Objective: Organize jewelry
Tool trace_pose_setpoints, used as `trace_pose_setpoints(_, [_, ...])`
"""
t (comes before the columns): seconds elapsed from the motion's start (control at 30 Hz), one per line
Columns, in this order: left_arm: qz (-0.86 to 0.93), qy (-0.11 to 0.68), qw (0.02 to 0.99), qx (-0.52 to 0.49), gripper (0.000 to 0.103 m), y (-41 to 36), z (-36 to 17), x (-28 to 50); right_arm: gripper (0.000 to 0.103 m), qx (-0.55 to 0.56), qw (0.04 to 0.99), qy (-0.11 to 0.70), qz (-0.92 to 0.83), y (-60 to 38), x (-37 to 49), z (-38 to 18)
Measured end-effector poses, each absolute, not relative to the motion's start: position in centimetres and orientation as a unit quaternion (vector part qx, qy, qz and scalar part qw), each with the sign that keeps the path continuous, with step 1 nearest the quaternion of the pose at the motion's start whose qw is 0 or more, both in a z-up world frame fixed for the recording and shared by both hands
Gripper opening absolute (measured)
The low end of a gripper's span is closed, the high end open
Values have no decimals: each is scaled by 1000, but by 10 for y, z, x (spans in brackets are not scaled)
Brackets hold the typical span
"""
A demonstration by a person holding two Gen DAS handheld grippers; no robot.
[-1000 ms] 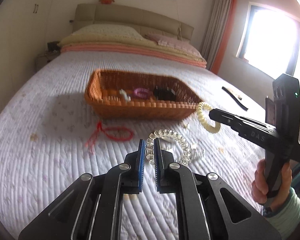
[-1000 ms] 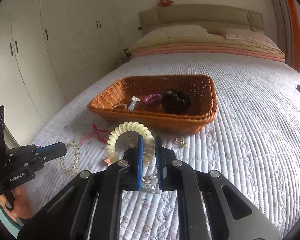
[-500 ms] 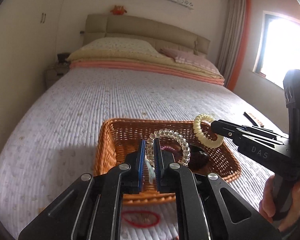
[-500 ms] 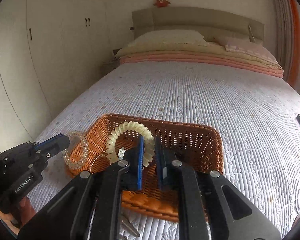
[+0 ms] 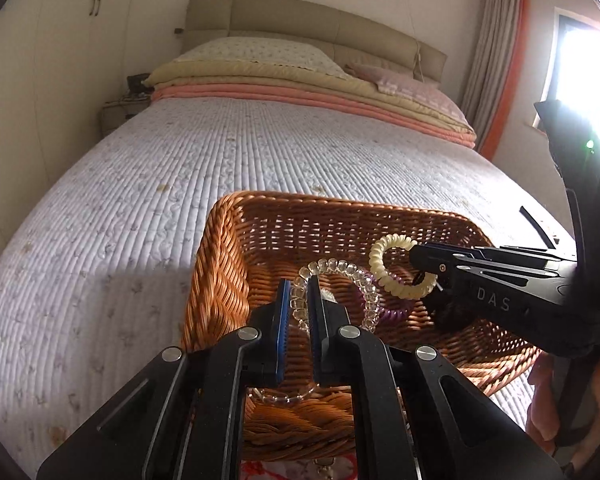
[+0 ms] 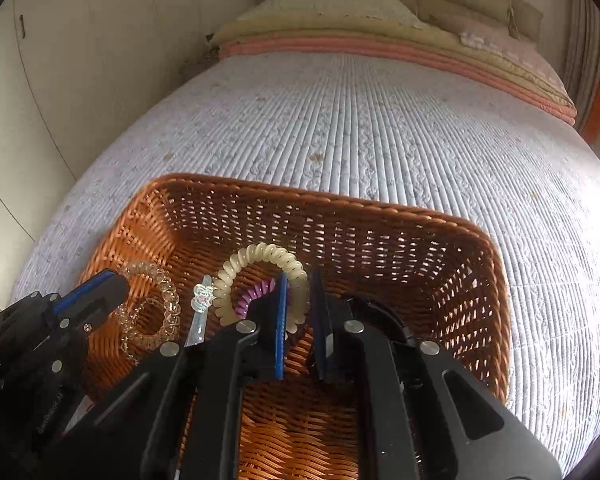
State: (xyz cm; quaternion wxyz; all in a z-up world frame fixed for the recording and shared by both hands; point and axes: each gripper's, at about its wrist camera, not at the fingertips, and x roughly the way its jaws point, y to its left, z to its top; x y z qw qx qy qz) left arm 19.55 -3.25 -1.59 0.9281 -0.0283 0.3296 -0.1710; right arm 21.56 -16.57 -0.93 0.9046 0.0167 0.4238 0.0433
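1. Left gripper (image 5: 298,310): our pads are clamped on the clear band (image 5: 340,280), pinching its left side. The loop stands upright ahead of the pads.
2. Right gripper (image 6: 298,306): clamped on the cream band (image 6: 260,276), gripping its right end. The loop arcs up and to the left of the pads.
3. Where they are: both bands hang over the inside of the basket (image 5: 340,216), off its floor as far as we can tell. The near rim is under our fingers in both views.
4. Key relation: the basket floor lies straight below both bands, so the coming move looks like a plain release or a short dip first. No sideways travel seems needed.
5. Which is nearer: the left gripper sits over the basket's left part and the right one more toward the middle. We judge neither clearly lower.
6. In the basket below us: a purple band (image 6: 256,294), a pale clip (image 6: 202,304) between the two held bands, and a dark item (image 6: 374,312) to the right of the right gripper.
7. Risk, as we judge it: the coils may cling to the pads on opening, and the two bands hang near each other, so they could tangle.
8. Outward: the basket rests on the bed (image 6: 380,120), with pillows (image 5: 260,52) at the far end.
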Motion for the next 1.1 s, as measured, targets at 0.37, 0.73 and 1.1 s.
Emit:
trace_pose_setpoints(0.37, [-182, 337, 923, -36, 20, -28, -13, 188, 24, 45, 902, 424, 60, -175, 202, -3])
trace_pose_setpoints(0.73, [-250, 269, 930, -11, 40, -18, 27, 86, 46, 43, 929, 356, 90, -187, 98, 35])
trace_pose_setpoints(1.1, [-286, 312, 905, 38, 40, -22, -12, 26, 46, 48, 924, 367, 94, -200, 19, 1])
